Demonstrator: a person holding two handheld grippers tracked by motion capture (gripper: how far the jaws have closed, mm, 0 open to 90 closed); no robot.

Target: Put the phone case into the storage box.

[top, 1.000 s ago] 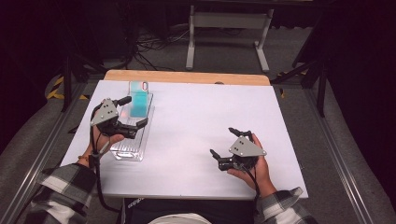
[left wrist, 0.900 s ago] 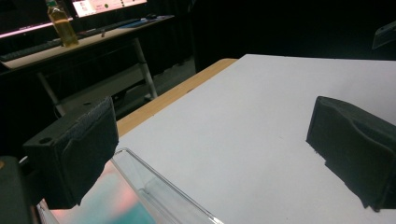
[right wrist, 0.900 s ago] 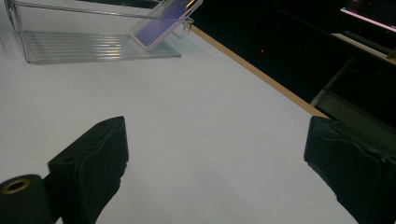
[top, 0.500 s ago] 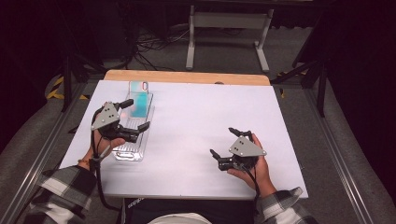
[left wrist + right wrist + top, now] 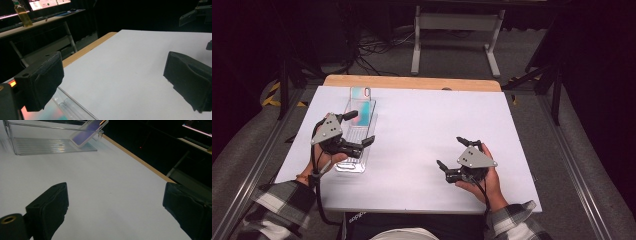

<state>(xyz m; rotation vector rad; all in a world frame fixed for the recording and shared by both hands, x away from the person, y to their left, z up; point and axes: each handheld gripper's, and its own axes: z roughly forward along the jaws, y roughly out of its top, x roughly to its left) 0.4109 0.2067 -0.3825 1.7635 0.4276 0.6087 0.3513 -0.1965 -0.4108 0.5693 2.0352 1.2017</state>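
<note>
A clear plastic tray [image 5: 354,152] lies lengthwise on the left of the white table. A phone [image 5: 360,94] with a teal and pink face leans against the tray's far end. My left gripper [image 5: 361,128] hovers open over the middle of the tray, apart from the phone. From the left gripper view, its gripper [image 5: 115,80] spans bare table, with the tray's rim [image 5: 75,108] at the bottom left. On the near right, my right gripper [image 5: 450,152] is open and holds nothing. The right gripper view looks between its gripper's [image 5: 117,212] jaws to the tray [image 5: 50,145] and phone [image 5: 88,131].
A wooden strip [image 5: 412,82] runs along the table's far edge. Beyond it are a metal stand [image 5: 452,30] and cables on the floor. Rails run along both sides of the table. White tabletop [image 5: 427,125] separates the two grippers.
My left gripper has drawn back a little toward the near end of the tray. The phone's visible face looks shorter and sits closer to the far end. The right gripper has not moved.
</note>
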